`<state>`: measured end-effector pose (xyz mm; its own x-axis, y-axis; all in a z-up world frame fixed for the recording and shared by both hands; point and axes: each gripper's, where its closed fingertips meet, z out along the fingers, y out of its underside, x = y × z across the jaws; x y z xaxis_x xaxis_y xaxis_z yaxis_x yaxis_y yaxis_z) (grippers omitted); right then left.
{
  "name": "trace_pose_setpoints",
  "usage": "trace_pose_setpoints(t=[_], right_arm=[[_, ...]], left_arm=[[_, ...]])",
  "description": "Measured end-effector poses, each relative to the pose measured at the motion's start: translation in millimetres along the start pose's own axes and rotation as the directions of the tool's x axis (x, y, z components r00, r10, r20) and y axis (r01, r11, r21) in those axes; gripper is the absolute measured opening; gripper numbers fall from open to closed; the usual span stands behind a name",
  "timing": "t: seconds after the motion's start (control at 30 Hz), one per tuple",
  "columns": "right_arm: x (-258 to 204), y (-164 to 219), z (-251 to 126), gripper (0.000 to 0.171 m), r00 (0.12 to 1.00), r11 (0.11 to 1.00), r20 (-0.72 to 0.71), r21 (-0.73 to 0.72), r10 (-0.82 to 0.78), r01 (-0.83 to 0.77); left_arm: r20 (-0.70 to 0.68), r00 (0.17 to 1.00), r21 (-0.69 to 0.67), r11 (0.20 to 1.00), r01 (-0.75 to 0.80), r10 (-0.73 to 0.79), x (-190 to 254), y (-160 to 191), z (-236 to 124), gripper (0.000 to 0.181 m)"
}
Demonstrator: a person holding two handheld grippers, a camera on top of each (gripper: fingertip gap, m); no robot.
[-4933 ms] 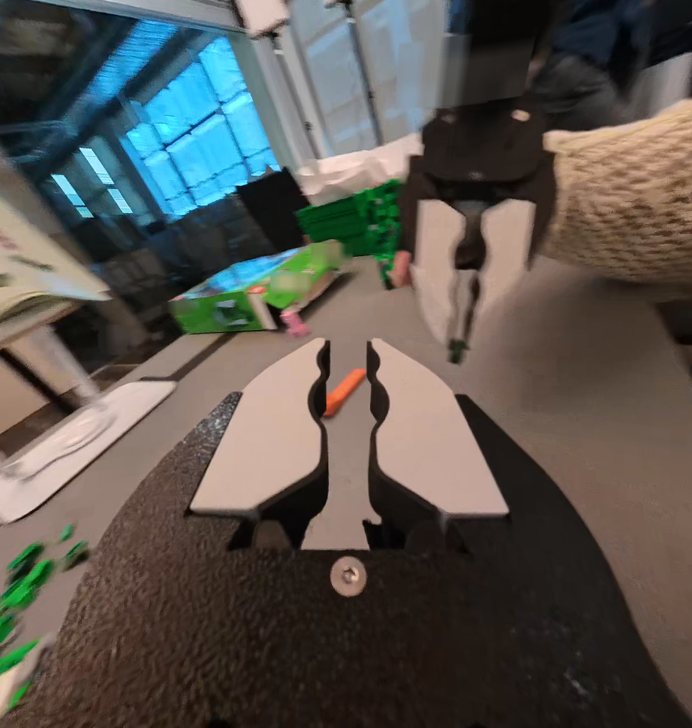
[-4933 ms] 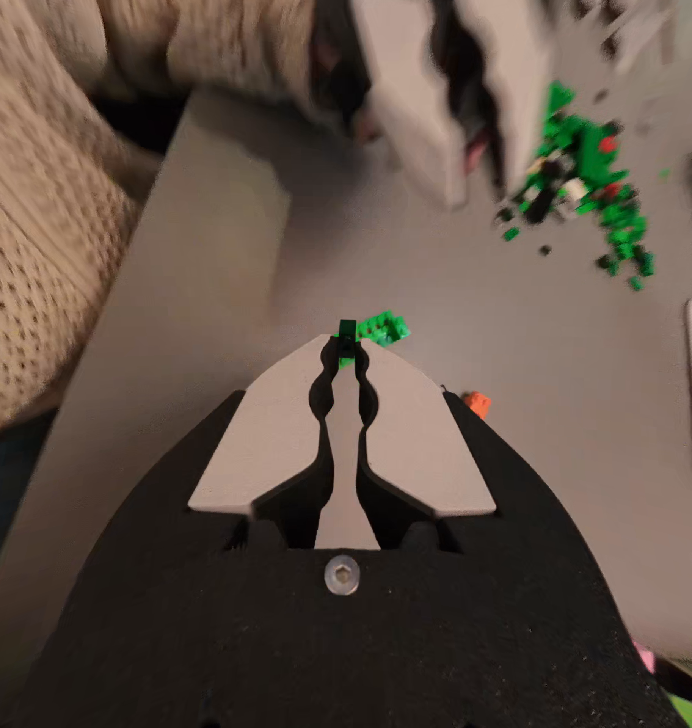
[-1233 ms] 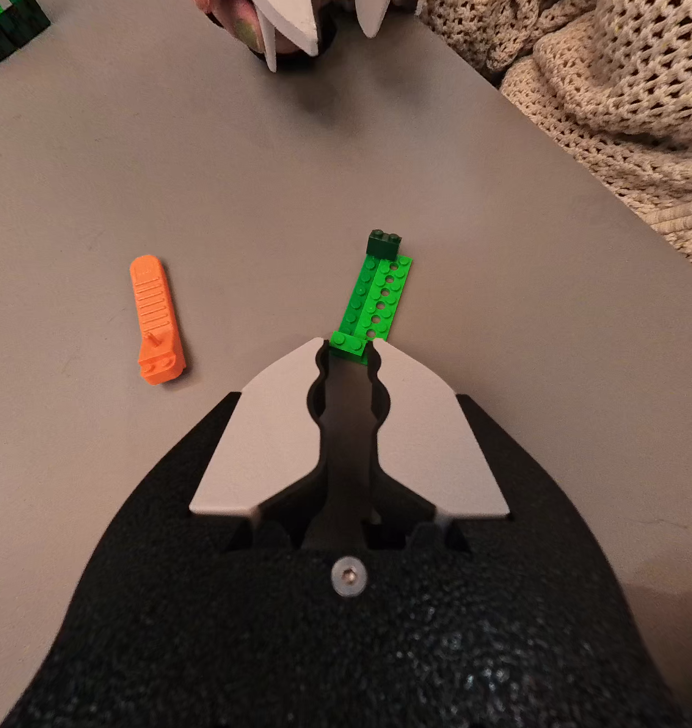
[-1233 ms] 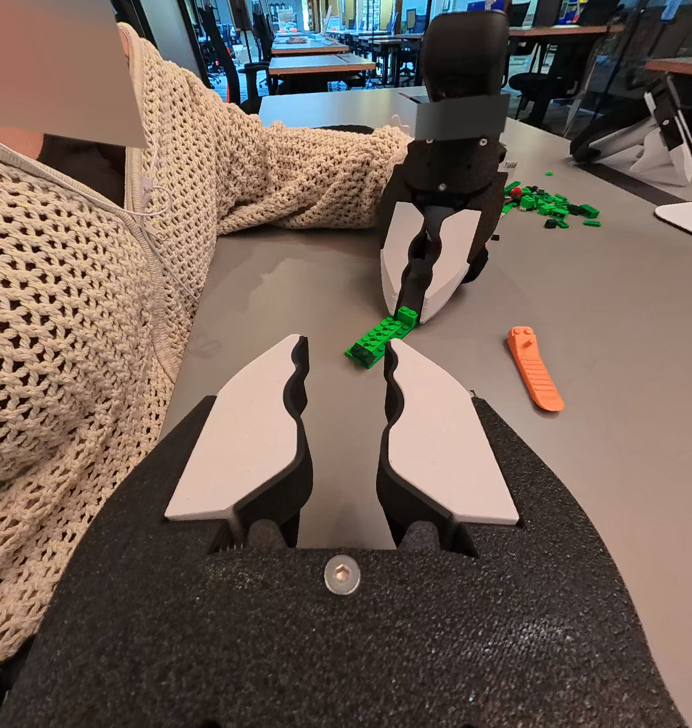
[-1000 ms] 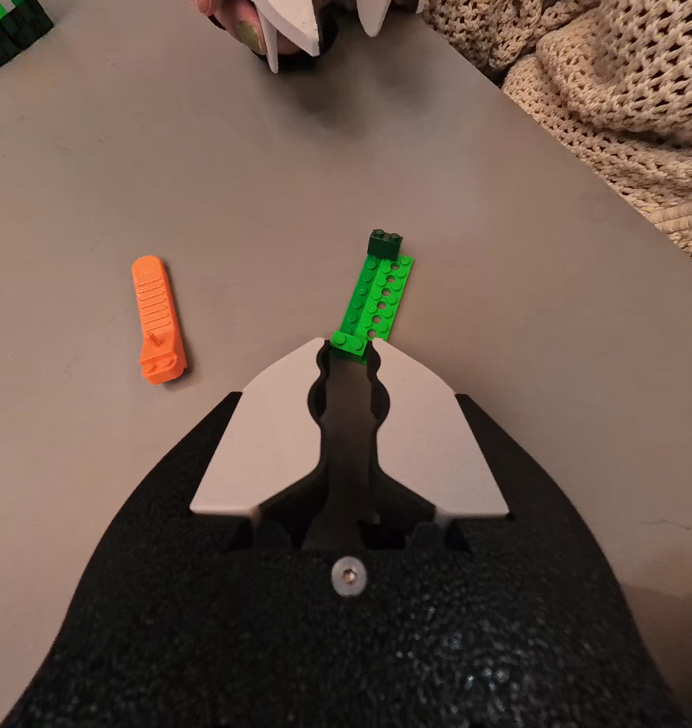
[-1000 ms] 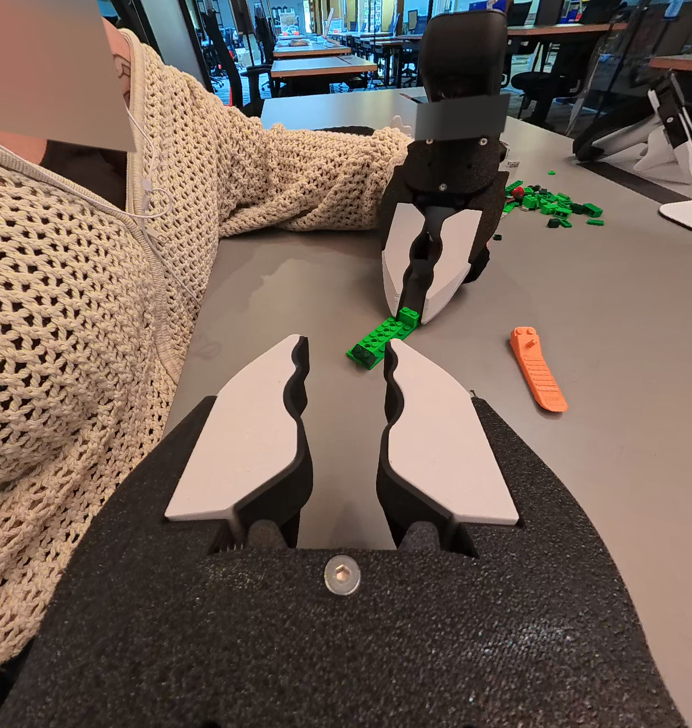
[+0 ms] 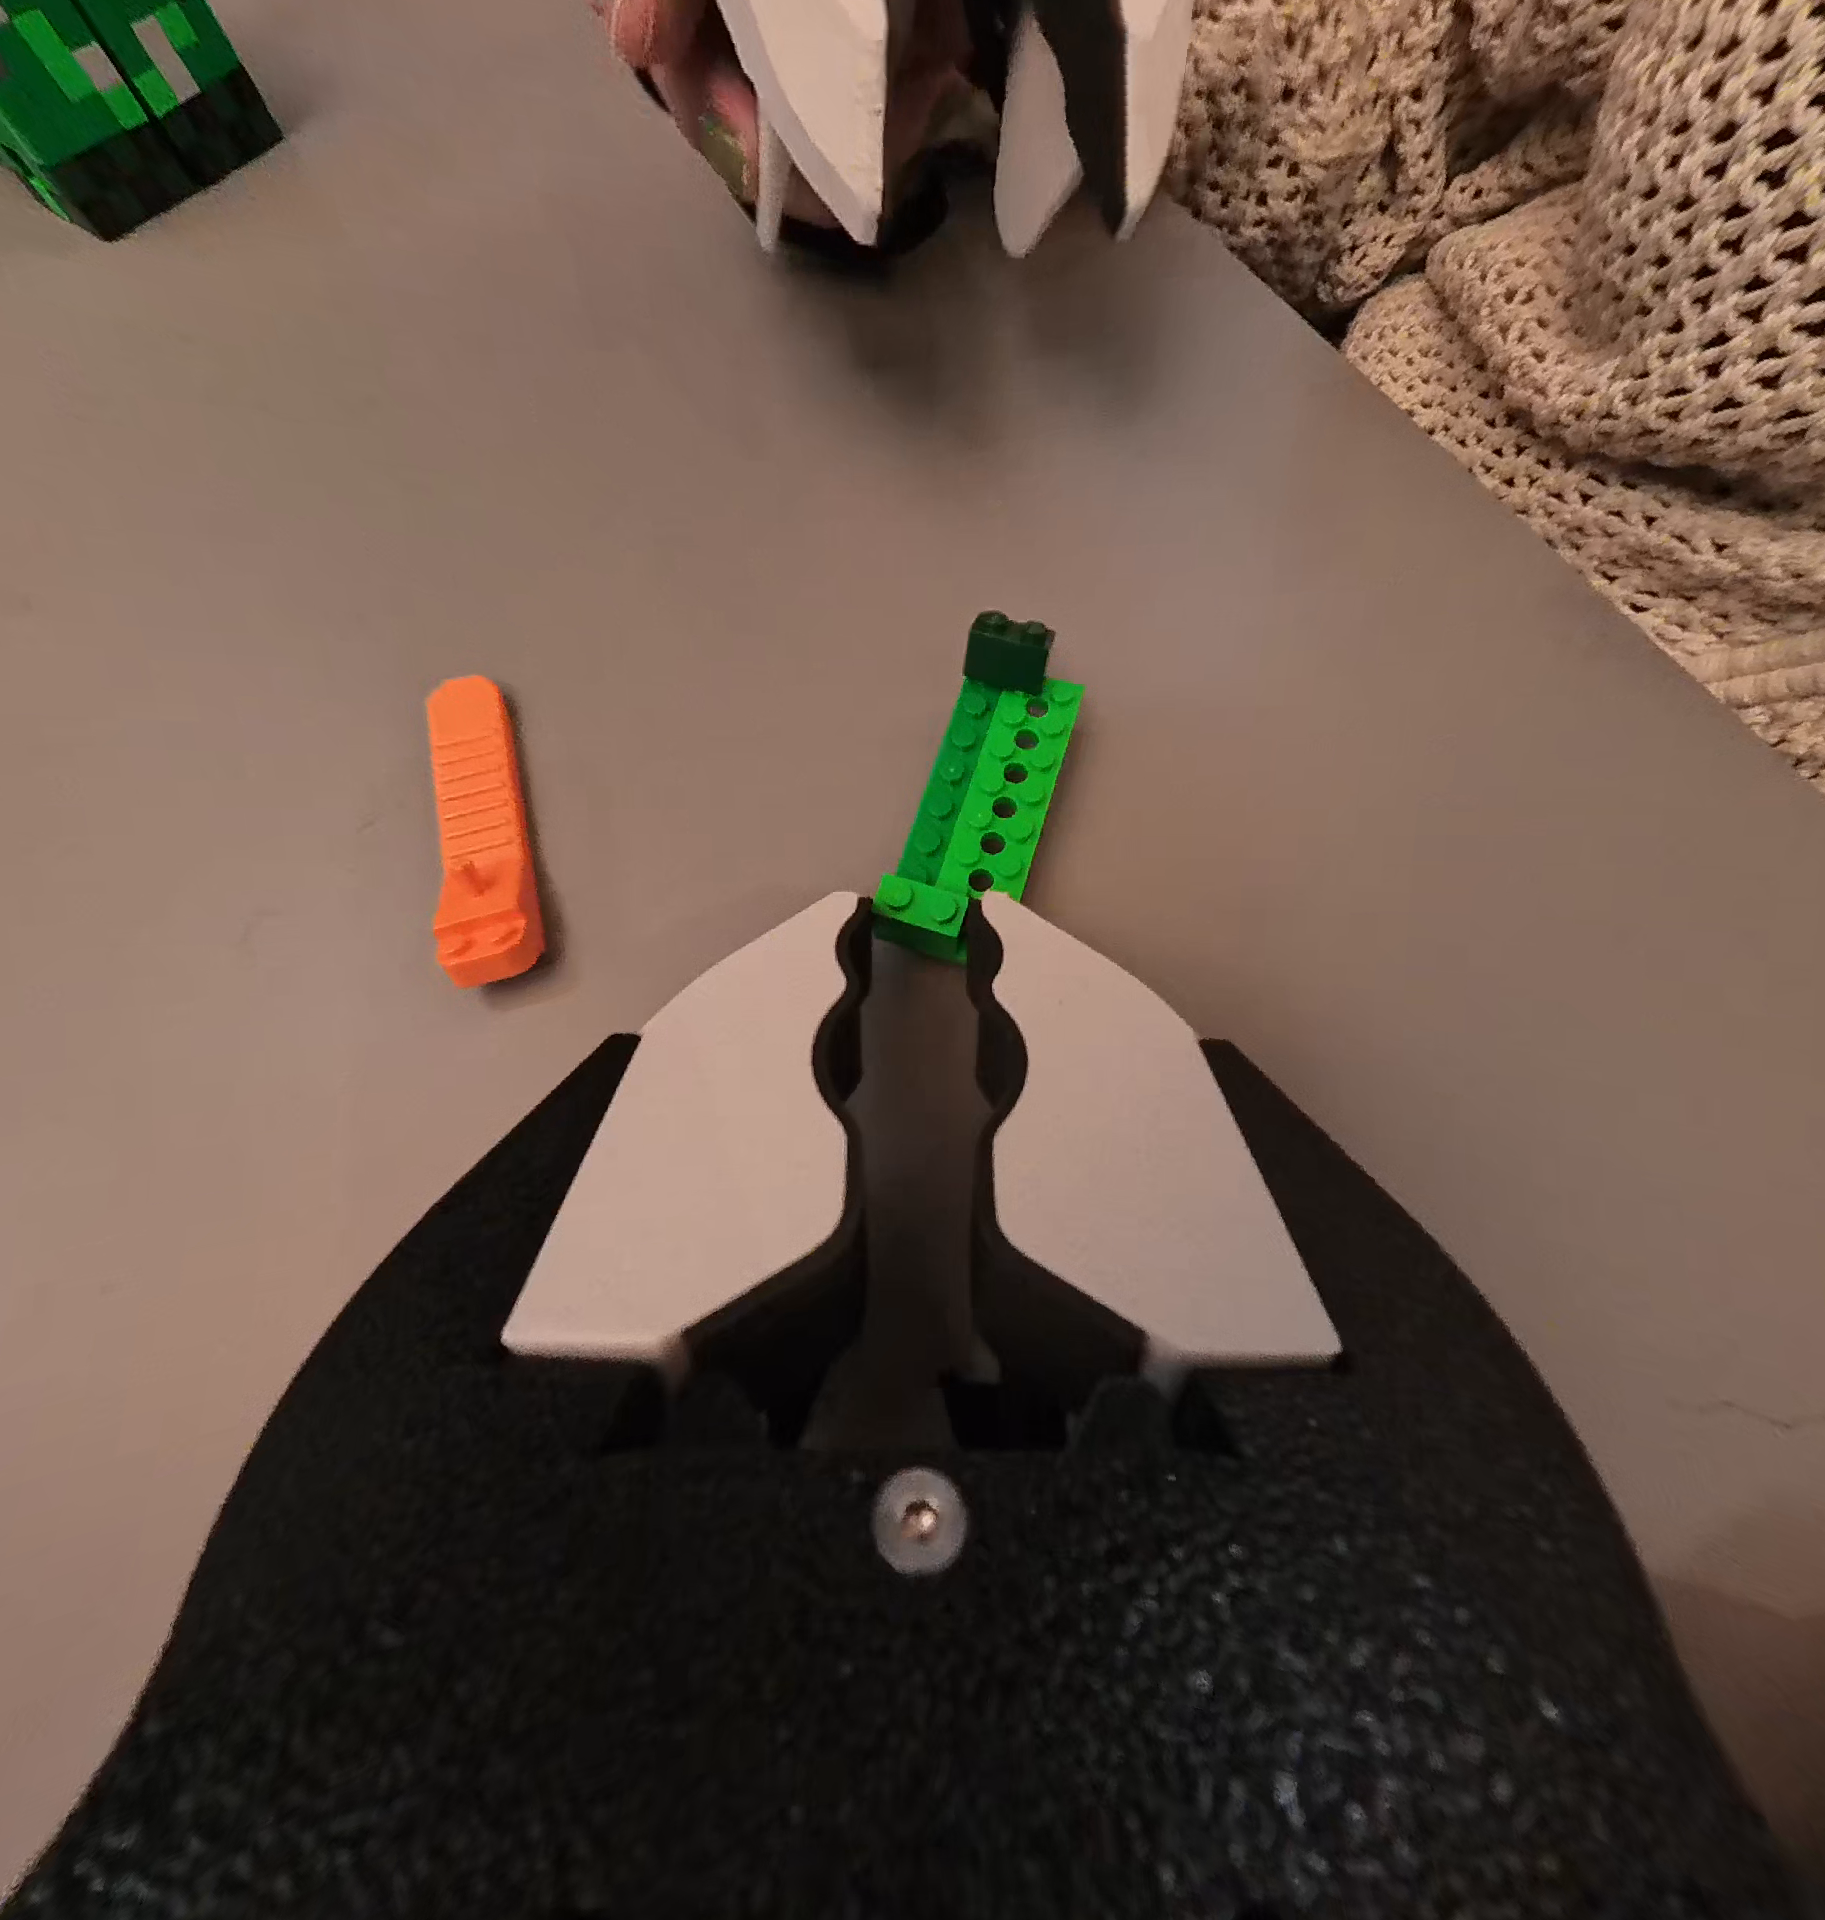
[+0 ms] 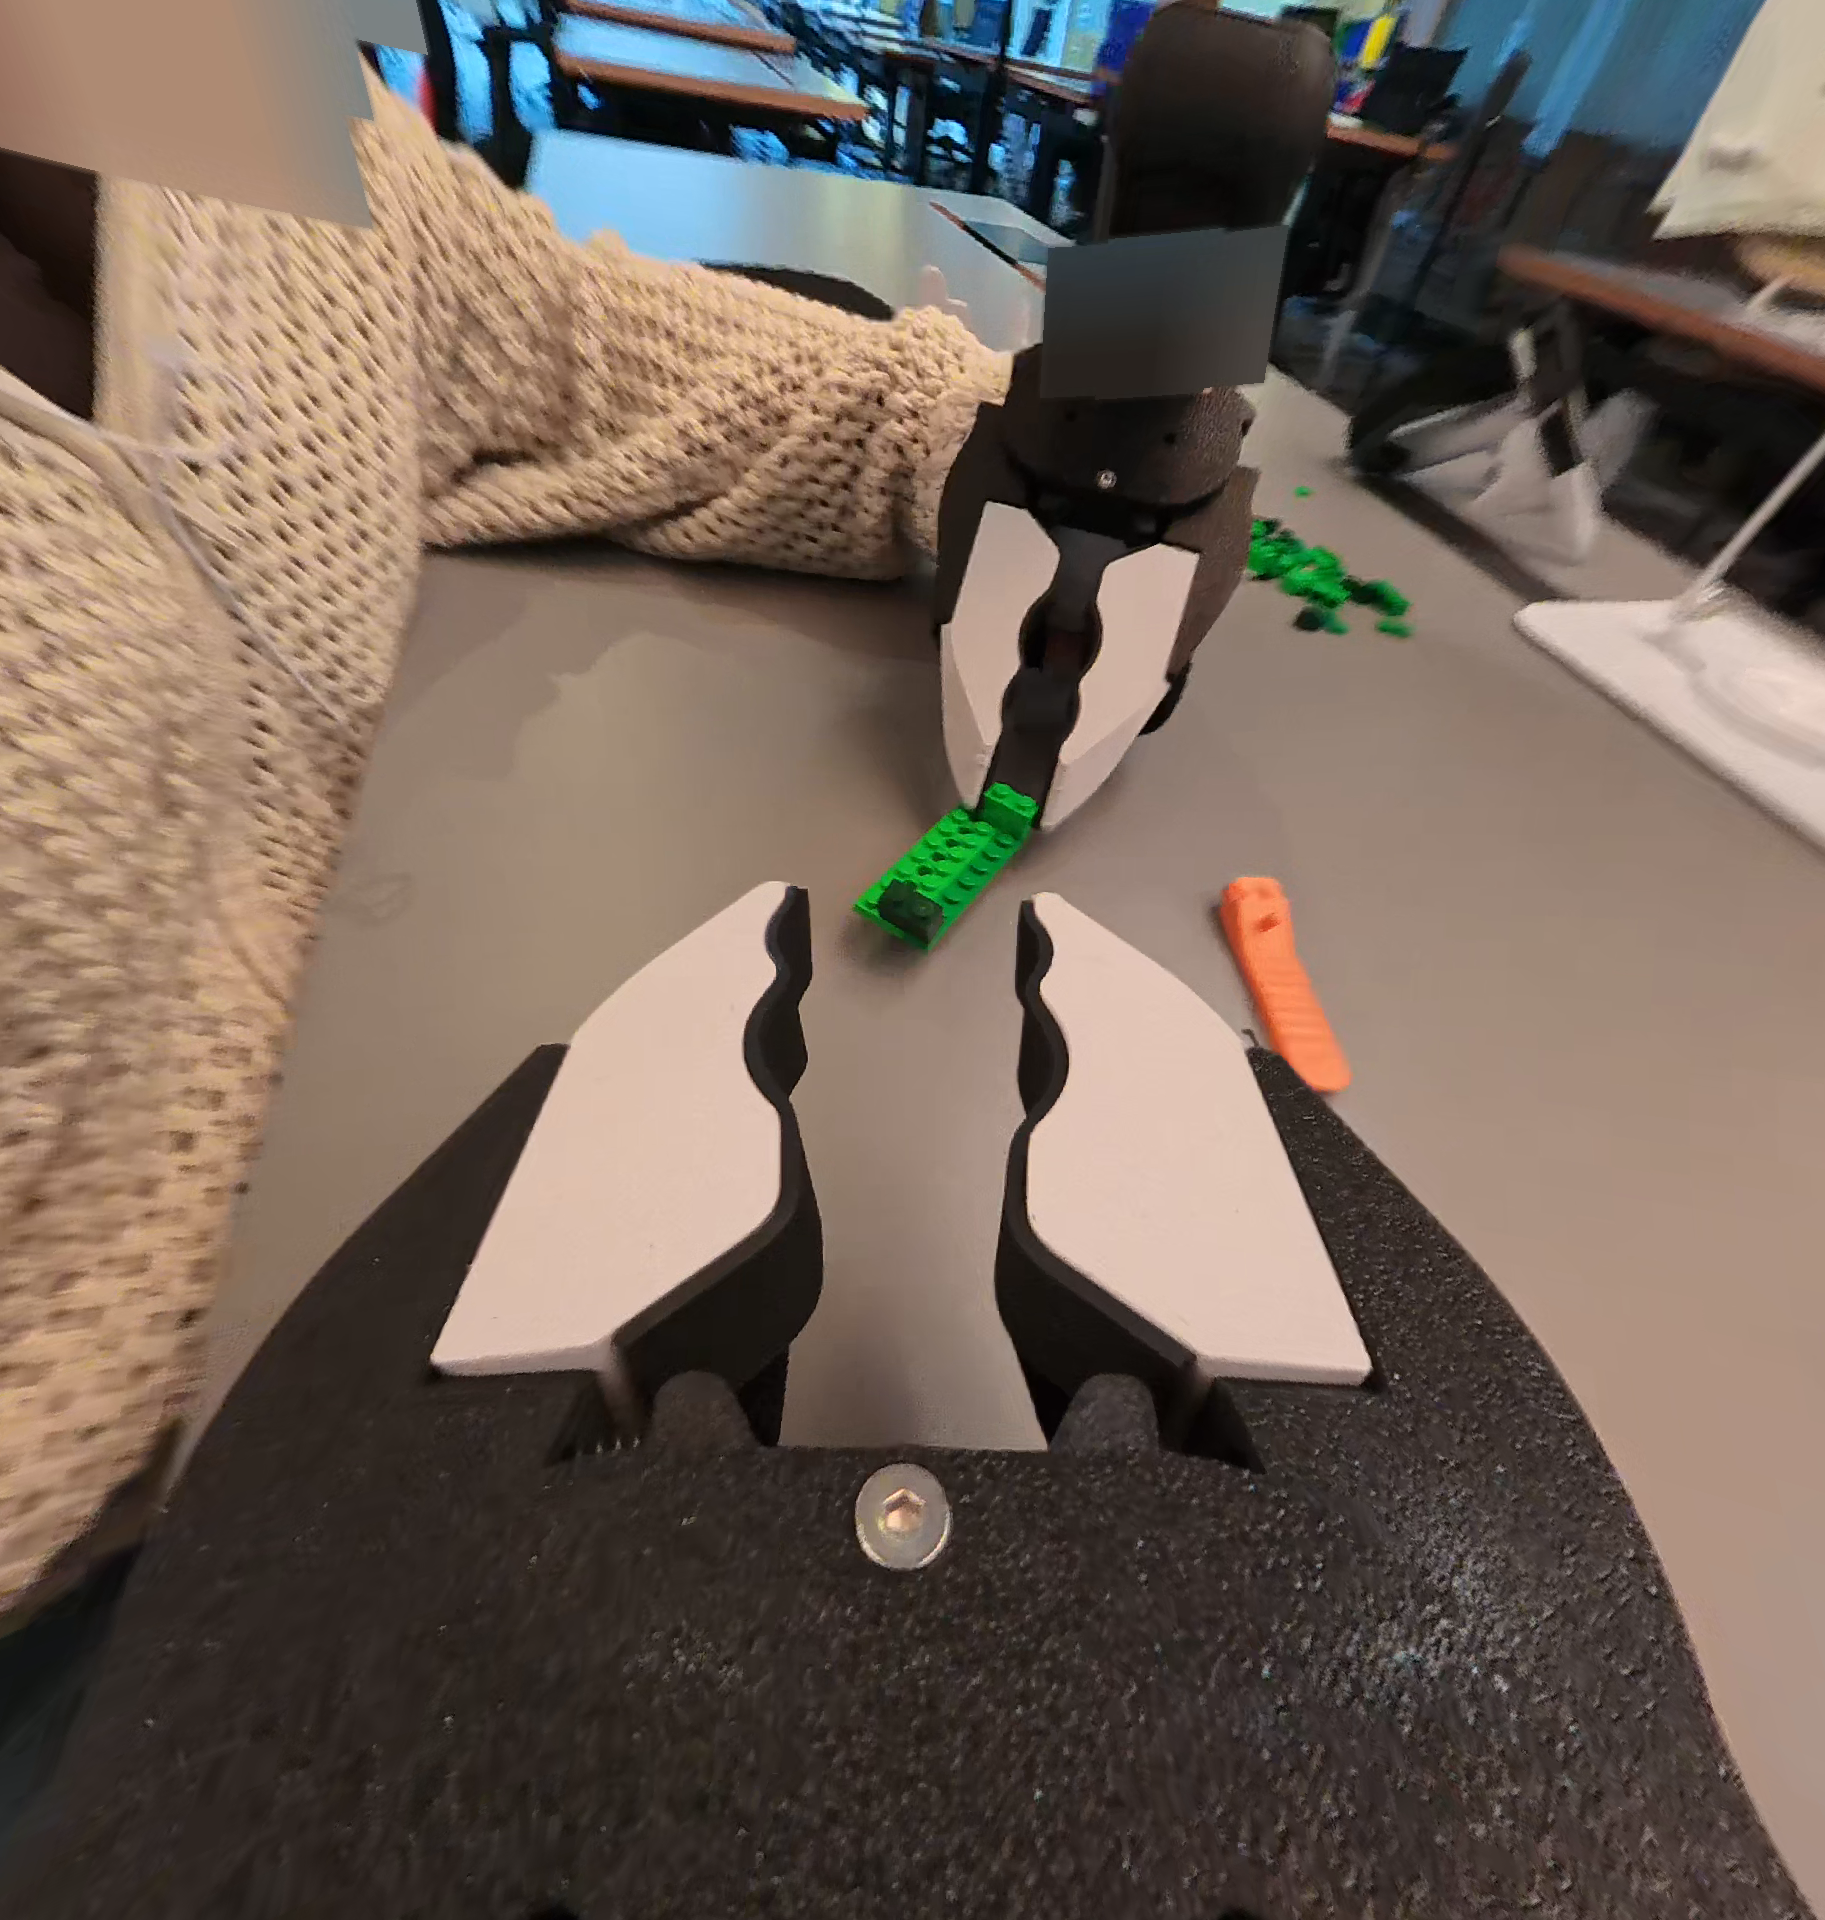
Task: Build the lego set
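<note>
Bright green plastic, a lego plate assembly (image 7: pixel 996 800) lies flat on the grey table (image 7: pixel 264 520), pinched at its near end by the clenched left gripper (image 7: pixel 920 920). The right gripper (image 8: pixel 913 914) is held released just short of its dark green brick (image 8: pixel 908 906). Light, rigid and slick, it is judged best gripped across its long edges.

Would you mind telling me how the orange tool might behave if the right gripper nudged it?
The orange tool lies flat on the table, so it would probably slide, not roll. It looks like rigid plastic, likely light, and could spin if pushed off-centre.
</note>
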<state>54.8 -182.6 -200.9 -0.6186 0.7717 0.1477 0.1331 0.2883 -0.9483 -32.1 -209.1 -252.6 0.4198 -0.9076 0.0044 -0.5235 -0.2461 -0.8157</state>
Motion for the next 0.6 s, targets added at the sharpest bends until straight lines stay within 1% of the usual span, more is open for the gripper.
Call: trace_pose_setpoints(t=[0.13, 0.23, 0.47, 0.6], right_arm=[[0.5, -2.6, 4.2, 0.037, 0.986, 0.989, -0.081, -0.035, -0.143, 0.141], [0.4, -4.0, 6.7, 0.037, 0.972, 0.978, -0.114, -0.052, -0.207, 0.202], [1.8, -10.3, 9.1, 0.037, 0.960, 0.973, -0.159, -0.029, -0.231, 0.230], [4.3, -8.0, 10.8, 0.037, 0.941, 0.962, -0.201, -0.055, -0.274, 0.268]], left_arm=[[0.005, 1.000, 0.011, 1.000, 0.009, -0.009, -0.9, -0.9, -1.3, 0.017], [0.008, 1.000, 0.002, 1.000, 0.000, 0.000, -0.3, 0.1, -0.2, 0.016], [0.008, 1.000, -0.010, 1.000, -0.008, 0.008, 0.5, 1.6, 1.6, 0.016], [0.006, 1.000, -0.008, 1.000, -0.007, 0.007, 1.0, 1.5, 1.9, 0.016]])
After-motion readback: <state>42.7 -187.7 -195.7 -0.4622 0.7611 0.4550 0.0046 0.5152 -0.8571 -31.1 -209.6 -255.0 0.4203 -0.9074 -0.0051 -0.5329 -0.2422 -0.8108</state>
